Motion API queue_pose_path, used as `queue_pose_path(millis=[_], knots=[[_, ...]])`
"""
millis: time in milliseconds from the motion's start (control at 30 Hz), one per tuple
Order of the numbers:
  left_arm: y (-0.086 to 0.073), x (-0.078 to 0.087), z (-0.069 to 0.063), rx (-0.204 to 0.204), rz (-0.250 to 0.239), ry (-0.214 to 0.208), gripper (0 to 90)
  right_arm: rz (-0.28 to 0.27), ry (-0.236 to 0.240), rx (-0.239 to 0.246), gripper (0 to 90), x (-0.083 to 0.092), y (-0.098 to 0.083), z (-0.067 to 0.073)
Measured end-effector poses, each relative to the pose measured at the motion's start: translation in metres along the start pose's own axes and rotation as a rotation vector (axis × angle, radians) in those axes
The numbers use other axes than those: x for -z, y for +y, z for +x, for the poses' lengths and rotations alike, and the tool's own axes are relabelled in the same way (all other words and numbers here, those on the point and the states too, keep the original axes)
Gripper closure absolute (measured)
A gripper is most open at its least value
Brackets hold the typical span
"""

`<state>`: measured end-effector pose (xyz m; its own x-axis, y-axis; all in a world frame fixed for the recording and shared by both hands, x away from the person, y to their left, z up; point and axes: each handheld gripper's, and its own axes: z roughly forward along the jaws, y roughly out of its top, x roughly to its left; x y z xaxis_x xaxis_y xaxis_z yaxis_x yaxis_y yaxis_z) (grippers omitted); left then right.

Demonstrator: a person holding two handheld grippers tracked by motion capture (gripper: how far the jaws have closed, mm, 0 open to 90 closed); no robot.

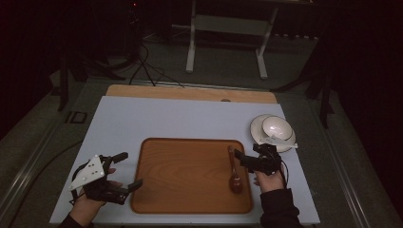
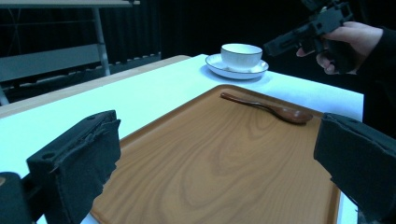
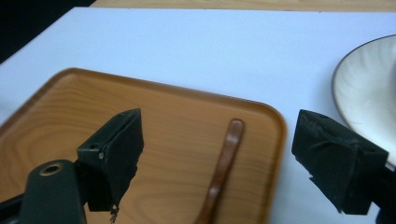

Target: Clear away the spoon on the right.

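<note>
spoon [image 1: 234,171] lies on tray [image 1: 190,142] near its right edge, bowl end toward the near edge | right gripper [image 1: 247,158] just above the handle, jaws spread, nothing held | left gripper [image 1: 124,171] at tray's left edge, jaws spread, empty

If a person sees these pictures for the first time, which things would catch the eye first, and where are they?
First, the large wooden tray in the middle of the white table, with a dark wooden spoon lying near its right edge. Next, the white bowl on its saucer, just beyond the tray's far right corner. The right hand-held gripper, jaws open, hovers over the spoon.
</note>
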<state>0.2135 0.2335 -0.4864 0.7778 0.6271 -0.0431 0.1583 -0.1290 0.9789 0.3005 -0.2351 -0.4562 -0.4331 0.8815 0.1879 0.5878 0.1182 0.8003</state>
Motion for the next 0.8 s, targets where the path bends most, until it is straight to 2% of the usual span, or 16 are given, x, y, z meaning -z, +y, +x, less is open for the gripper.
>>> queue_pose_path(millis=[133,300,467,667,800], knots=[[0.0,-0.001,0.001,0.003,0.004,0.0,1.6,-0.004,0.006,0.012,16.1,0.007,-0.001,-0.007],[-0.001,-0.001,0.001,0.007,0.006,0.002,1.6,-0.02,0.038,0.01,14.5,0.017,-0.004,-0.014],[-0.001,-0.001,0.001,0.006,0.006,0.0,1.6,-0.022,0.039,0.04,14.5,0.028,-0.008,-0.019],[-0.001,-0.002,0.001,0.008,0.003,0.0,1.6,-0.036,0.069,0.049,14.4,0.036,-0.013,-0.027],[-0.001,-0.002,0.001,0.005,0.009,-0.001,1.6,-0.039,0.08,0.098,14.4,0.042,-0.019,-0.033]])
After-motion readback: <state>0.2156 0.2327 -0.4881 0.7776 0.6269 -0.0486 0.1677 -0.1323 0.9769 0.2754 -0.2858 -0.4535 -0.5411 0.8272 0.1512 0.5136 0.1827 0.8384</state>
